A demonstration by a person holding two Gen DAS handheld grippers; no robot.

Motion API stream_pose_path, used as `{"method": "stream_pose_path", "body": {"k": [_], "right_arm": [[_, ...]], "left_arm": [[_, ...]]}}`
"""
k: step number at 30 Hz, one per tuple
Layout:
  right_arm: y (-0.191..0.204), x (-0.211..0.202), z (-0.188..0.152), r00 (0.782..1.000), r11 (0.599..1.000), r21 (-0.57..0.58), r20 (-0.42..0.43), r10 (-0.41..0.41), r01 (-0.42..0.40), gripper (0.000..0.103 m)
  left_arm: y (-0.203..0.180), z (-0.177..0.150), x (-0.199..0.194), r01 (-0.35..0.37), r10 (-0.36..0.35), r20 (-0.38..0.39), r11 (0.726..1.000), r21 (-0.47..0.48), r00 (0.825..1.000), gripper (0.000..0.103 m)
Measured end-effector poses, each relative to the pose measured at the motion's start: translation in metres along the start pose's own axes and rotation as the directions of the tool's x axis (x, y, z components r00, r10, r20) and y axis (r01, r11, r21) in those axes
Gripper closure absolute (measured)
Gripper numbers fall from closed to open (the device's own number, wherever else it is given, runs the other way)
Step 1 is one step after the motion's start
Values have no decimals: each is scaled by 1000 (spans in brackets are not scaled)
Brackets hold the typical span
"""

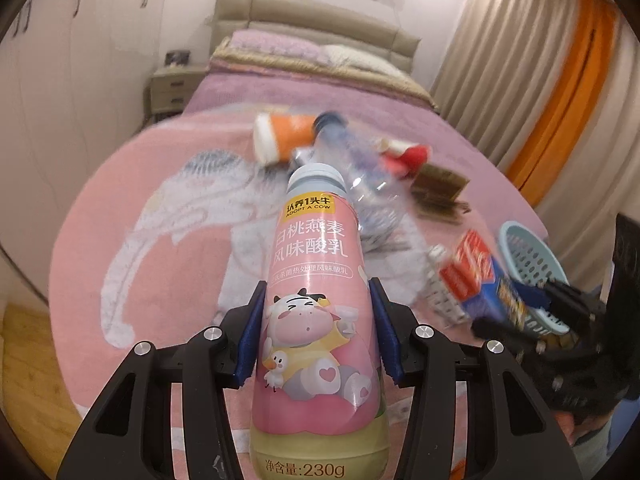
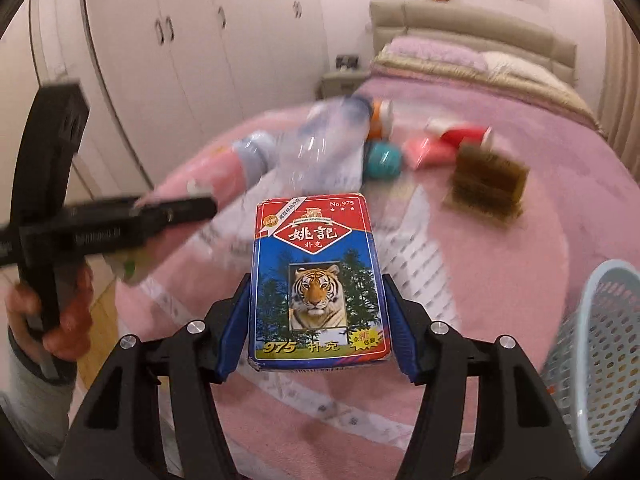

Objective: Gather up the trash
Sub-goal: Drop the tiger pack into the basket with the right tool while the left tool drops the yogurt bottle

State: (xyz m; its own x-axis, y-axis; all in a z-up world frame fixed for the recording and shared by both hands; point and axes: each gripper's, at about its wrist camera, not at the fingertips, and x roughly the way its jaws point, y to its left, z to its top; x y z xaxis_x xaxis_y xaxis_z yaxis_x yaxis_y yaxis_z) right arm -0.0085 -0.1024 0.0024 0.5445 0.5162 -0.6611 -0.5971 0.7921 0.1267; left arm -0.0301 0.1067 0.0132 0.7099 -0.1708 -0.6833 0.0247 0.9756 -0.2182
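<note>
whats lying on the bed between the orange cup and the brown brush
In the left wrist view, a clear crushed plastic bottle and a red-and-white packet lie between the orange cup and the brown brush.

Bedspread [image 2: 500,280] bare beside basket [image 2: 592,360]; crushed bottle [image 1: 360,184], brush [image 2: 486,184] crowd far side

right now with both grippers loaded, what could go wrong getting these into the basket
The left gripper pinches the tall yogurt bottle low, so it may tip out. The right gripper holds only the lower end of the card box, which could pivot. The blue basket sits at the bed edge; a bump might topple it.
</note>
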Motion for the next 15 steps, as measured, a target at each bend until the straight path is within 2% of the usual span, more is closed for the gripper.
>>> {"method": "stream_pose_path", "body": {"k": [3,7,15], "right_arm": [[-14,-20,8,998,999,43,66,-20,17,45],[-43,-46,11,987,991,113,135,-88,73,45],[-108,-88,-5,949,939,273,175,-263,209,45]], "left_arm": [[-10,8,-8,-15,15,13,1000,16,1000,56],[-28,20,-17,50,-52,48,998,45,997,56],[-107,52,-1,126,-141,62,972,199,988,56]]}}
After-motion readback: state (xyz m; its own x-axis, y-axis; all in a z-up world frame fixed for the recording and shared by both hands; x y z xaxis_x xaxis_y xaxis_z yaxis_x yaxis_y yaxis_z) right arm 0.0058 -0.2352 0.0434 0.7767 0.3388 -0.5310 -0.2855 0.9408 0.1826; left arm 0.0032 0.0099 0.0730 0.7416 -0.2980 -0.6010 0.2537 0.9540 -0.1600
